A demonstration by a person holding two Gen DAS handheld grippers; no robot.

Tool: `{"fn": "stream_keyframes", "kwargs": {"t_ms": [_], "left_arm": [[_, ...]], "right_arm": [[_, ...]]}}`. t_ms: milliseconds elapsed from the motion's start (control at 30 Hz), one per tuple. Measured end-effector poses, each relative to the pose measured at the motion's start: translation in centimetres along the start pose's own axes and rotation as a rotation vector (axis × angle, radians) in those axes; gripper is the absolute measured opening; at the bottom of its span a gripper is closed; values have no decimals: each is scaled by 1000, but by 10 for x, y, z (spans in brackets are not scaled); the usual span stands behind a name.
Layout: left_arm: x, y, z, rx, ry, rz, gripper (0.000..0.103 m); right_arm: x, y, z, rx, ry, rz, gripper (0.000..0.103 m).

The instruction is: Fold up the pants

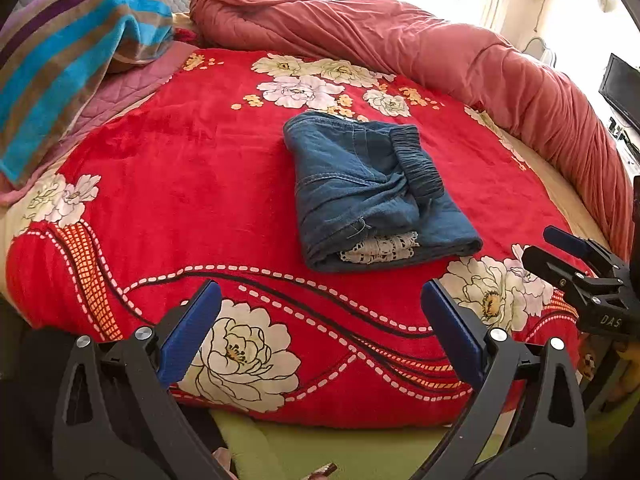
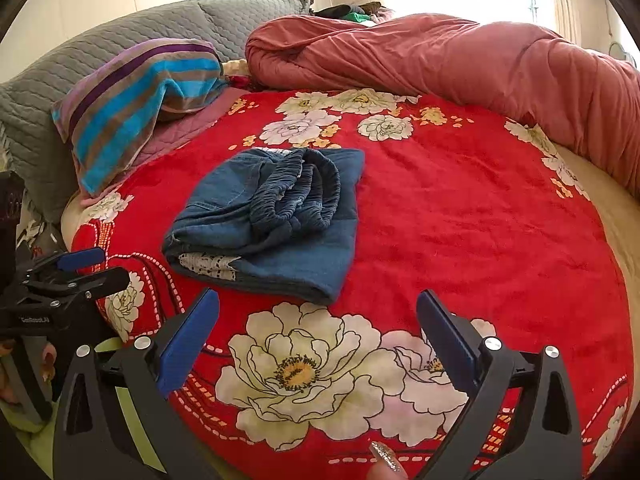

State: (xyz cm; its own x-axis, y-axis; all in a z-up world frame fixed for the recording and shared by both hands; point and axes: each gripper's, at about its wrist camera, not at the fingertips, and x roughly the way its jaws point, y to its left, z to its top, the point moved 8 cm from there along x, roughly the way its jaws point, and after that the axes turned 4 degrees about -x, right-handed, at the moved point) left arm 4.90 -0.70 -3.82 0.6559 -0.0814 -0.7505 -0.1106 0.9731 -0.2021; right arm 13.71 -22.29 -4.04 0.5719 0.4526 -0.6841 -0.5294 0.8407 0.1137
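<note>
Blue denim pants lie folded into a compact bundle in the middle of the red floral blanket, elastic waistband on top and white lace showing at the near edge. My left gripper is open and holds nothing, hovering over the blanket short of the pants. In the right wrist view the same pants sit ahead and to the left of my right gripper, which is open with nothing in it. Each gripper appears in the other's view: the right gripper at the right edge, the left gripper at the left.
A striped blue, brown and purple towel lies at the back left. A rolled pink-red duvet runs along the far and right sides. Grey quilted cushions stand behind. A dark screen sits right. A glittery fingernail shows near the bed's front edge.
</note>
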Motion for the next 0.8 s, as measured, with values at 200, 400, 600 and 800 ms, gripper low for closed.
{"fn": "stream_keyframes", "kwargs": {"t_ms": [200,400,600,800], "left_arm": [[-2,0,1,-2,-8,13,94],[-4,2,3,0,-17,26,94],[-5,3,3,-3,-20,34,94],[-9,5,5,-7,-33,34,94]], "right_arm": [[-2,0,2,-2,-8,3,98],[-2,-1,2,-3,-6,2,98],[-3,-3,3,-2,-12,-4,98],[-4,-10,4,8,-13,-14,98]]}}
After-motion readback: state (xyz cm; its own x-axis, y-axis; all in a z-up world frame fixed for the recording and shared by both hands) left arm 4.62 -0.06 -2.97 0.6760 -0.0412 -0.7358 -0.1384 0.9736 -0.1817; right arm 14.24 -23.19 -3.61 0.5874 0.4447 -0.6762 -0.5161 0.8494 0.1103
